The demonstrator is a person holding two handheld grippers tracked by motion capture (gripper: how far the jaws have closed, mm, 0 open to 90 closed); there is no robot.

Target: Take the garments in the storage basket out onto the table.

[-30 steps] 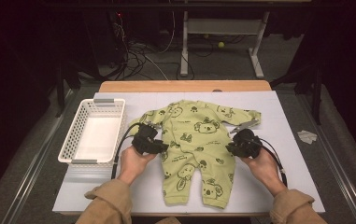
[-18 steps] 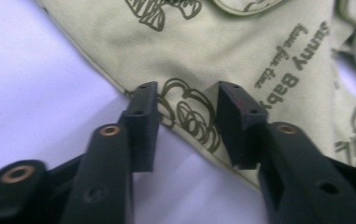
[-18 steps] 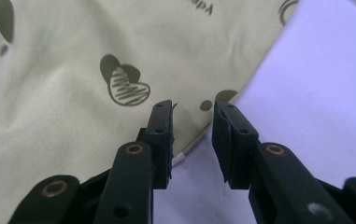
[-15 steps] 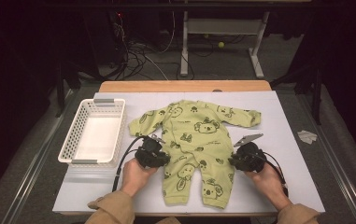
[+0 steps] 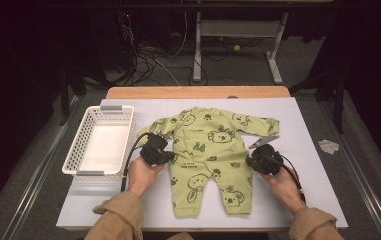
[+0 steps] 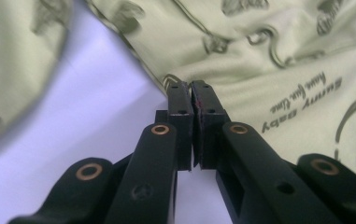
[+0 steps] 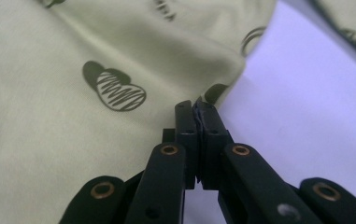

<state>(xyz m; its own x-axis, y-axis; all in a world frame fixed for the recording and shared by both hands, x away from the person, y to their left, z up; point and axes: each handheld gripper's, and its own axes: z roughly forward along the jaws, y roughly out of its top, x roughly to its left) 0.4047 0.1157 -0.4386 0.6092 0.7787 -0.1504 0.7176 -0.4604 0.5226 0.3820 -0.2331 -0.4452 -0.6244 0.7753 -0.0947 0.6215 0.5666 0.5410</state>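
A light green baby romper (image 5: 208, 150) with koala prints lies flat on the white table (image 5: 308, 135), legs toward me. My left gripper (image 5: 170, 157) is at its left side edge, at waist height. In the left gripper view its jaws have just closed, and the gripper (image 6: 192, 86) is shut on the hem of the romper (image 6: 283, 60). My right gripper (image 5: 250, 161) is at the right side edge. Its jaws have also just closed, and the gripper (image 7: 195, 105) pinches the romper (image 7: 73, 70), which puckers up at the tips.
A white slatted basket (image 5: 100, 111) stands on the table's left side, just beyond my left hand. Bare table (image 5: 298, 200) runs along the right of the romper. Cables and a metal stand sit on the dark floor behind the table.
Both grippers have closed at the romper's side edges. The left hand slid toward me, then back up the edge. The right hand dipped slightly and came back. The romper lies as before.
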